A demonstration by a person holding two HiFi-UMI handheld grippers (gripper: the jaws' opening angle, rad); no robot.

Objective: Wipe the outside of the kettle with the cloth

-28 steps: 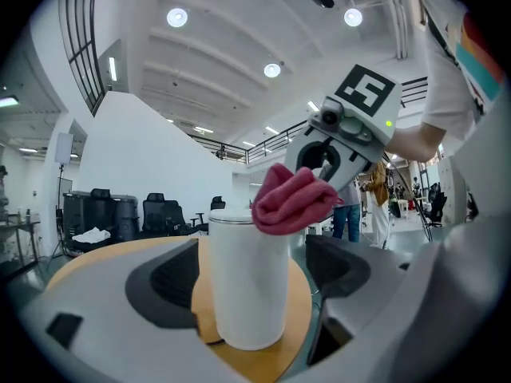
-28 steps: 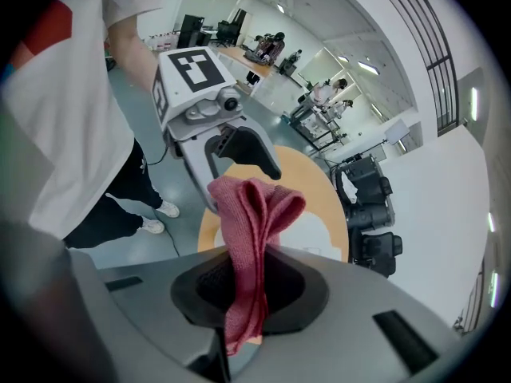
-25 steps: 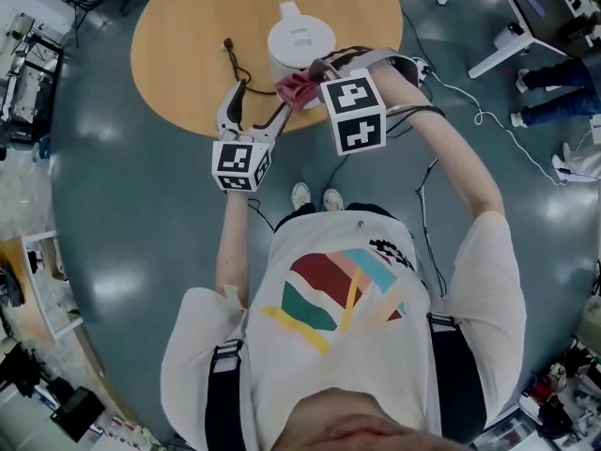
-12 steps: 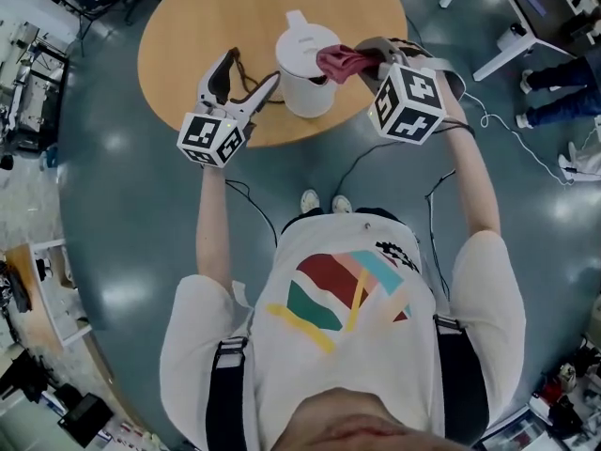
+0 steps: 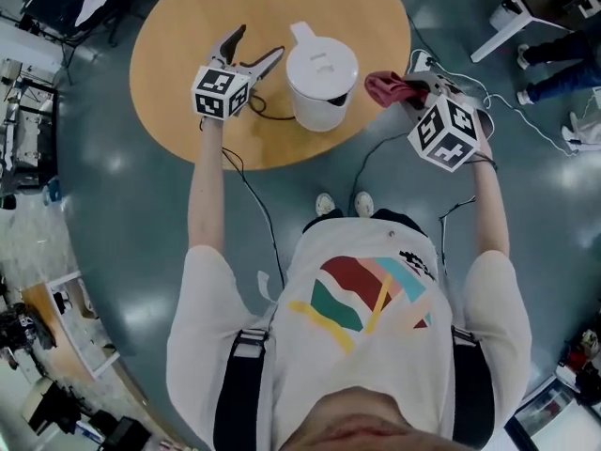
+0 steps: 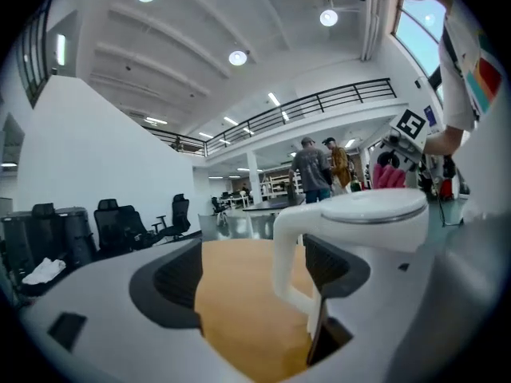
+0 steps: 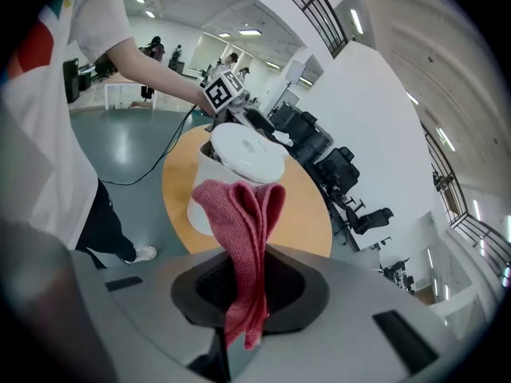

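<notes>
One kettle (image 5: 321, 75), one cloth (image 5: 383, 86), one table (image 5: 188, 17), two grippers (image 5: 259, 42) (image 5: 406, 89), perhaps two distant bystanders (image 6: 313, 170).

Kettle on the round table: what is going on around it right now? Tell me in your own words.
A person stands at a round wooden table with tongs in each hand. The right tongs are shut on a red cloth, held in the air to the right of the white kettle and not touching it. The left tongs are open and empty, just left of the kettle. Nothing is being wiped at this moment.
</notes>
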